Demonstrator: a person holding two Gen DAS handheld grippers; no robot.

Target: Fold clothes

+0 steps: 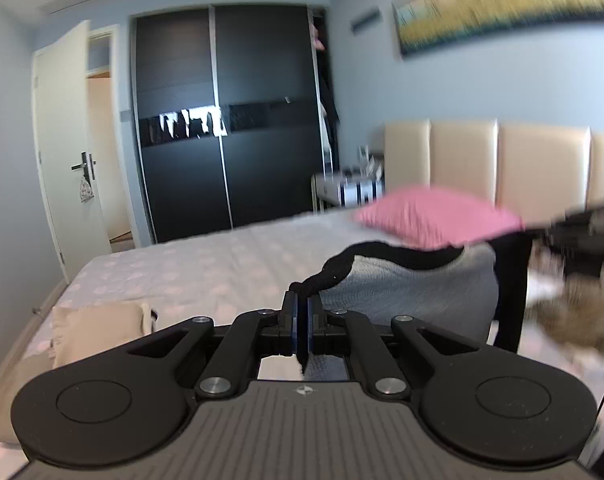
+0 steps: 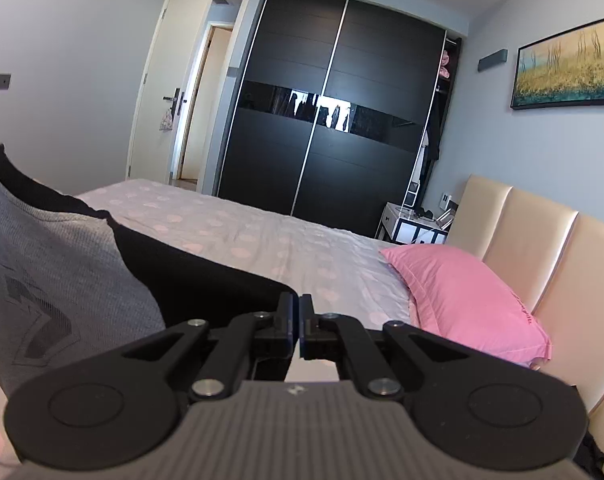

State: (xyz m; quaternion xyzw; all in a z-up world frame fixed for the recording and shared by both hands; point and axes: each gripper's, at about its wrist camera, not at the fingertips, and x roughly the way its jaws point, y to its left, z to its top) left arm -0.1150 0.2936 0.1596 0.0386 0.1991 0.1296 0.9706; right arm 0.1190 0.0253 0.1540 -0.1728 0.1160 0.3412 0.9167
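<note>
Left tool (image 1: 302, 304) pinched tight on the black collar edge of the shirt (image 1: 414, 288). Right tool (image 2: 300, 306) clamped on the black sleeve. Shirt (image 2: 54, 264), grey with black trim, hangs stretched between the tools above the bed (image 2: 238, 232). Pillow (image 2: 470, 300), pink, at 3 o'clock by the headboard (image 2: 542, 232).

Bed (image 2: 238, 224) with pink-dotted sheet as landmark. Pink pillow (image 2: 462, 300) at its head, against cream padded headboard (image 2: 514, 224). Black sliding wardrobe (image 2: 334, 112) beyond its far side; white door (image 2: 162, 80) ajar left of that. Landscape painting (image 2: 570, 68) above headboard. Beige cushion (image 1: 98, 332) on the near edge.
</note>
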